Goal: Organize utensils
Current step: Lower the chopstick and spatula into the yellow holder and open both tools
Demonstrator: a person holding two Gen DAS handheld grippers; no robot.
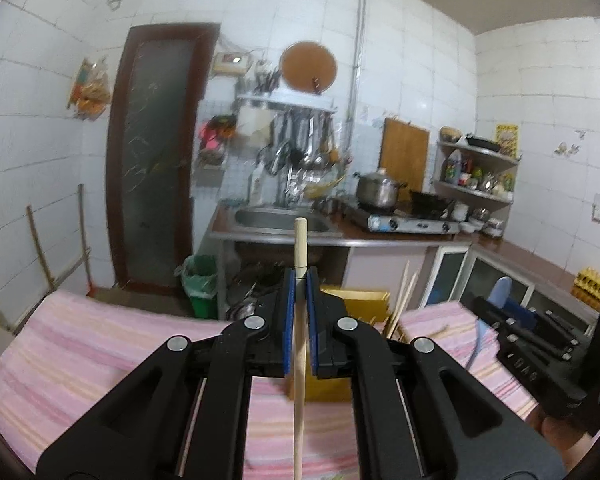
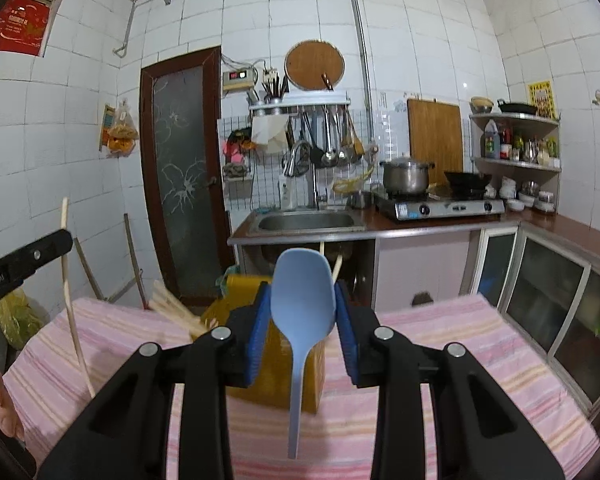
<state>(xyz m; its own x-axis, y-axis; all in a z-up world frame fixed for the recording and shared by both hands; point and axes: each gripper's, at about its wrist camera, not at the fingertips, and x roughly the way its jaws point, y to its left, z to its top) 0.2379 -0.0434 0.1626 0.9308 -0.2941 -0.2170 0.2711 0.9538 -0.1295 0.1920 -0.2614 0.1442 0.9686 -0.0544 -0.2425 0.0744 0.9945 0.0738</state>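
Left tool (image 1: 300, 280) pinches a wooden stick (image 1: 299, 344) between its blue pads, the stick standing upright above the pink-striped desk (image 1: 100, 344). Right tool (image 2: 302, 300) clamps a pale blue spoon (image 2: 302, 304) by its bowl, handle hanging down. Both are held over the yellow holder (image 2: 276, 364) on the desk, with chopsticks (image 2: 176, 312) leaning out of it.

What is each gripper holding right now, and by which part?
Left gripper clamps a wooden stick near its upper end. Right gripper grips a light blue spoon by its bowl, handle hanging down.
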